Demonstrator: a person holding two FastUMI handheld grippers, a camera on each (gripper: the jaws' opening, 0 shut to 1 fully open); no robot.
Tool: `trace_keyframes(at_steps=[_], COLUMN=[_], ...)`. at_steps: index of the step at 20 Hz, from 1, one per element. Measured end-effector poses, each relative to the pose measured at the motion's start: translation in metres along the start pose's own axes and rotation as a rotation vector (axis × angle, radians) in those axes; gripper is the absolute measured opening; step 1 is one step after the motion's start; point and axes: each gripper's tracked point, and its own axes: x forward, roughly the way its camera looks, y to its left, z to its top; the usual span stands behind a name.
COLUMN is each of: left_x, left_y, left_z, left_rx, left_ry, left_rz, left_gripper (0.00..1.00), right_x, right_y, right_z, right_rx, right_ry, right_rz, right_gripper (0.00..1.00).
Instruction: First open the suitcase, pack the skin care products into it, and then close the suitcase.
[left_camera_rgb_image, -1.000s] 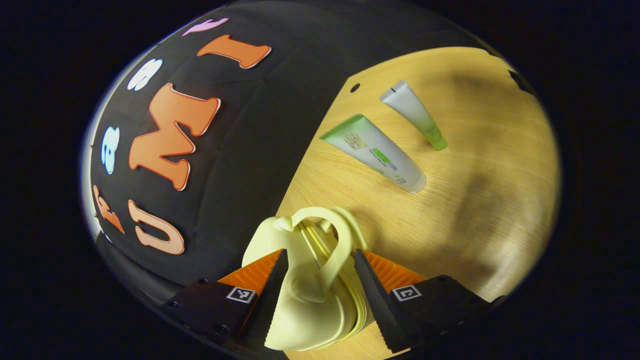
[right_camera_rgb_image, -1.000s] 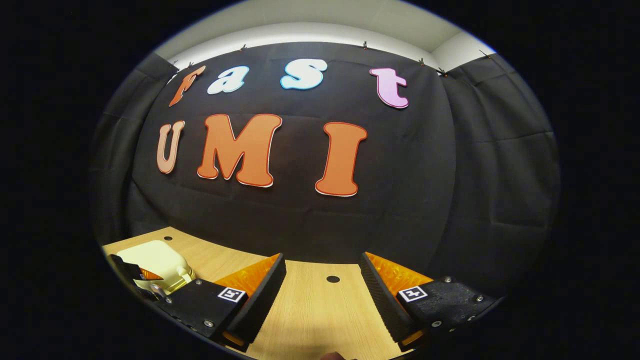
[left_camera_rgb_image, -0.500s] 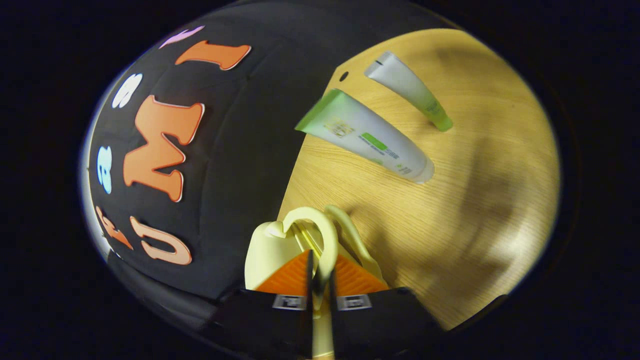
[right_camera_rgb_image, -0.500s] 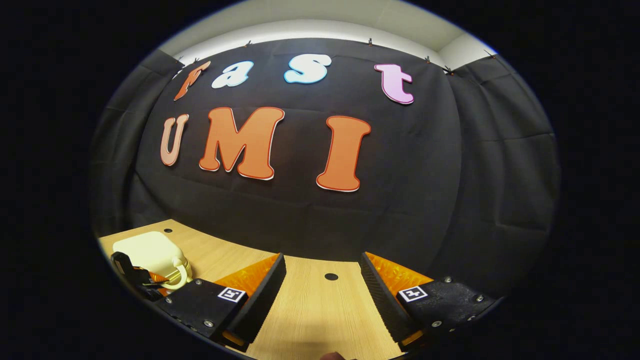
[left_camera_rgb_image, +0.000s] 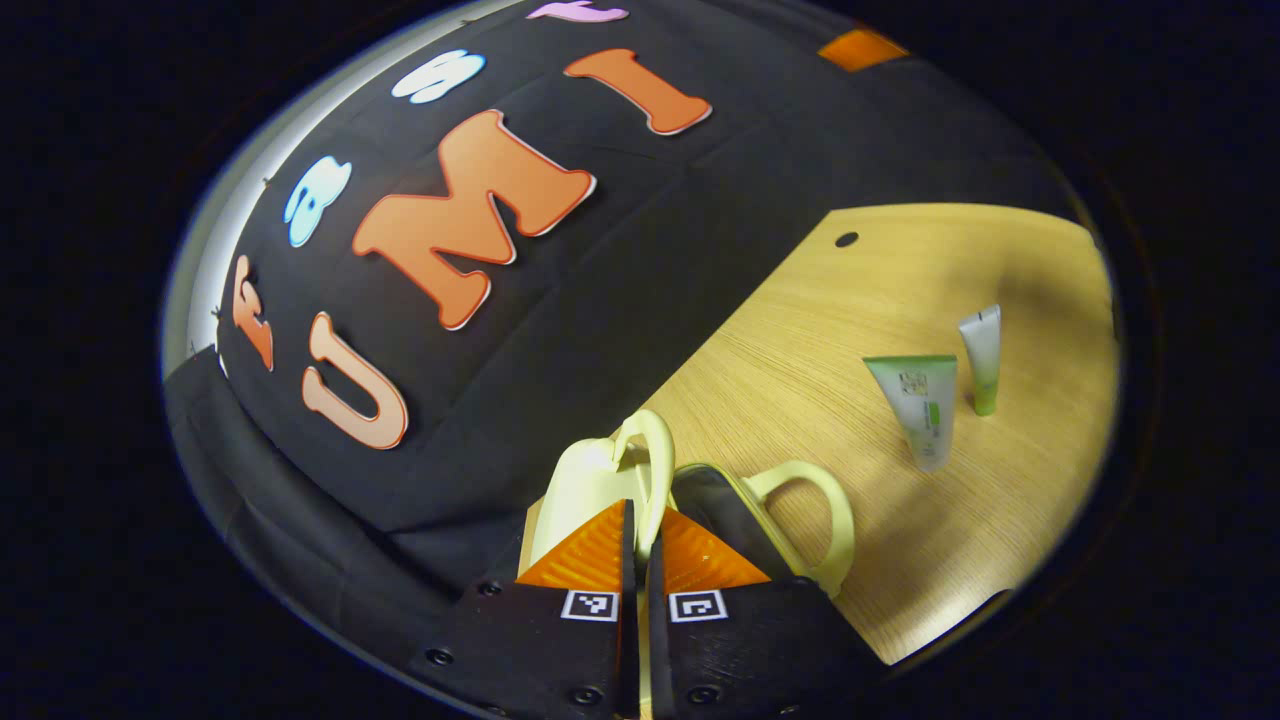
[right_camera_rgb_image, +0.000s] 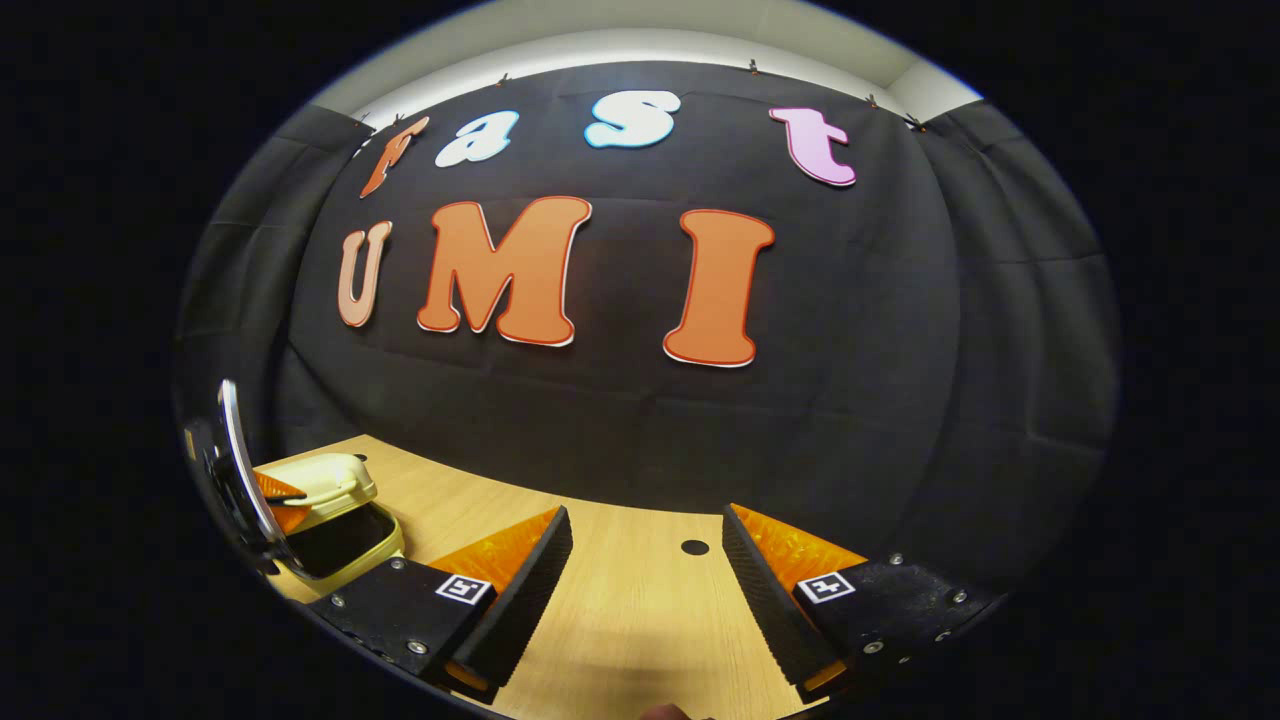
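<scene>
A small pale yellow suitcase (left_camera_rgb_image: 585, 485) sits at the table's back edge with its lid raised. My left gripper (left_camera_rgb_image: 640, 525) is shut on the lid's loop handle (left_camera_rgb_image: 655, 465). The lower half's handle (left_camera_rgb_image: 815, 510) lies on the table beside a dark opening (left_camera_rgb_image: 715, 500). Two skin care tubes lie farther off: a larger white and green tube (left_camera_rgb_image: 925, 408) and a slimmer tube (left_camera_rgb_image: 983, 358). In the right gripper view the suitcase (right_camera_rgb_image: 335, 520) shows partly open at the far left, with the left gripper (right_camera_rgb_image: 270, 500) at its lid. My right gripper (right_camera_rgb_image: 645, 580) hangs open over bare table.
The wooden table (left_camera_rgb_image: 850, 330) has a small round hole (left_camera_rgb_image: 846, 239) near the back edge and another hole (right_camera_rgb_image: 694, 547) ahead of the right gripper. The black cloth wall stands right behind the suitcase.
The left gripper closed on the lid's handle, then lifted it, so the suitcase has opened. The tubes now look farther off. The right gripper barely moved.
</scene>
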Motion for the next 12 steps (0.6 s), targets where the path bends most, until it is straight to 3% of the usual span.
trace_keyframes(at_steps=[6,12], left_x=[-0.014,-0.012], left_y=[0.093,0.188], left_z=[-0.006,-0.040], left_rx=[-0.258,-0.435], left_ry=[-0.061,-0.095], left_rz=[0.009,0.043], left_gripper=[0.04,0.04], right_x=[-0.004,-0.004], right_y=[0.054,0.109], right_z=[0.003,0.013], right_rx=[0.004,-0.022], right_ry=[0.027,0.042], right_rz=[0.005,0.014], right_gripper=[0.95,0.95])
